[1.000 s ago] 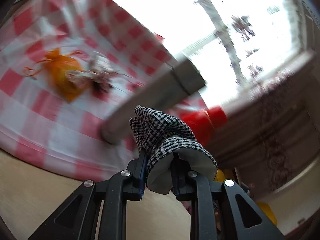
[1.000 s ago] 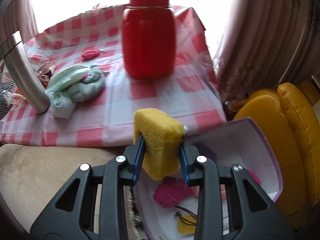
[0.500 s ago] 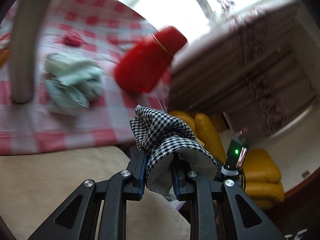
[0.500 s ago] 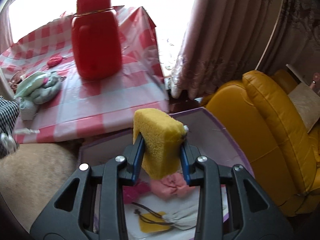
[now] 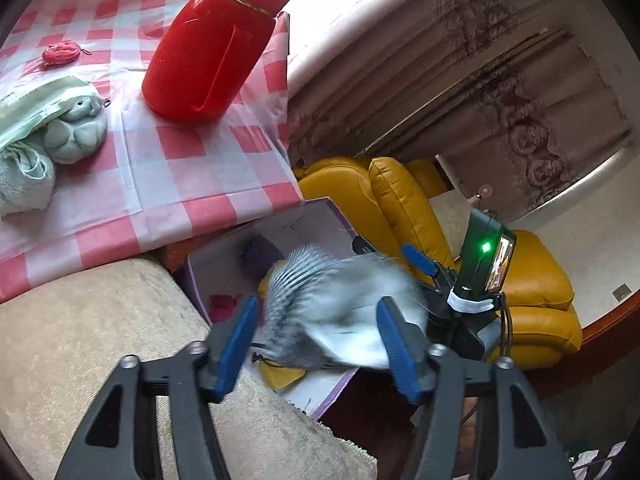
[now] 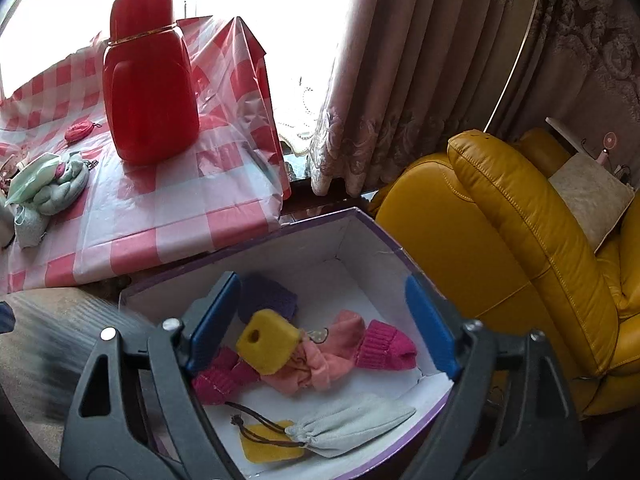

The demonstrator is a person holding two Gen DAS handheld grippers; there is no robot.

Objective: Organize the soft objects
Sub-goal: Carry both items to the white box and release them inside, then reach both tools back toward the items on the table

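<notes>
My left gripper (image 5: pixel 316 312) hangs over the purple box (image 5: pixel 304 224), and its jaws are opening. A black-and-white checked cloth (image 5: pixel 320 300), blurred by motion, is loose between the blue pads and dropping toward the box. My right gripper (image 6: pixel 320 284) is also above the box (image 6: pixel 360 240) with its jaws opening and nothing pressed between them. The yellow sponge (image 6: pixel 267 341) lies below it on pink socks (image 6: pixel 320 360). A grey drawstring pouch (image 6: pixel 352 424), a flat yellow pad and a purple knit piece are in the box too.
A red thermos (image 6: pixel 148 80), a pale green plush bundle (image 5: pixel 60 128) and a small red pouch (image 5: pixel 58 52) stand on the red-checked table (image 5: pixel 180 184). A yellow armchair (image 6: pixel 520 240) is to the right, a beige cushion (image 5: pixel 80 340) to the left, and curtains behind.
Both grippers went from shut to open. The sponge dropped from the right jaws into the box. The left gripper swung from the table to over the box and released the checked cloth.
</notes>
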